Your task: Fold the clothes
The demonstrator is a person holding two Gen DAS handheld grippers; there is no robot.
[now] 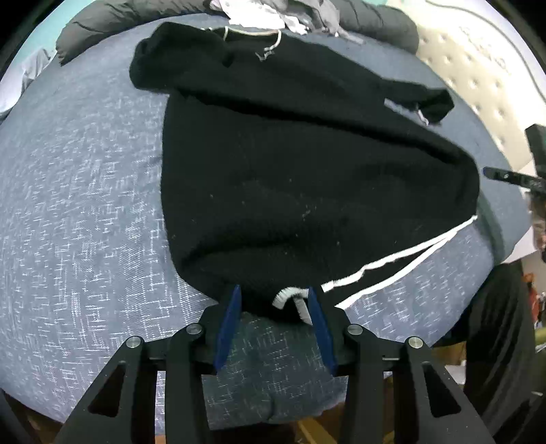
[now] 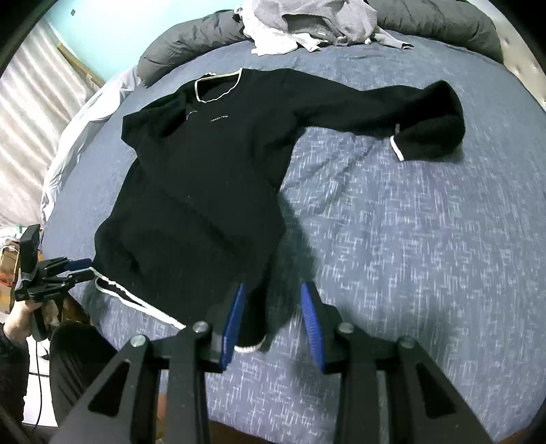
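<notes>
Between both pairs of parted fingers: the black sweater's (image 2: pixel 204 164) white-trimmed hem.
Left gripper (image 1: pixel 274 300) and right gripper (image 2: pixel 273 304) stand half open, straddling its near corners unclamped on the blue bedspread (image 2: pixel 409 256).

Bed (image 2: pixel 426 256) filled most of both views — covered in a blue-grey sheet with a broken white woven pattern. A dark grey duvet (image 2: pixel 191 37) was bunched along the far edge. Cream tufted headboard (image 1: pixel 477 78) stood at the right in the left wrist view. Wall (image 2: pixel 88 30) behind was pale turquoise — brightly lit. Pale striped curtain (image 2: pixel 30 112) hung at the left. Wooden floor (image 1: pixel 314 432) showed under the near bed edge.
</notes>
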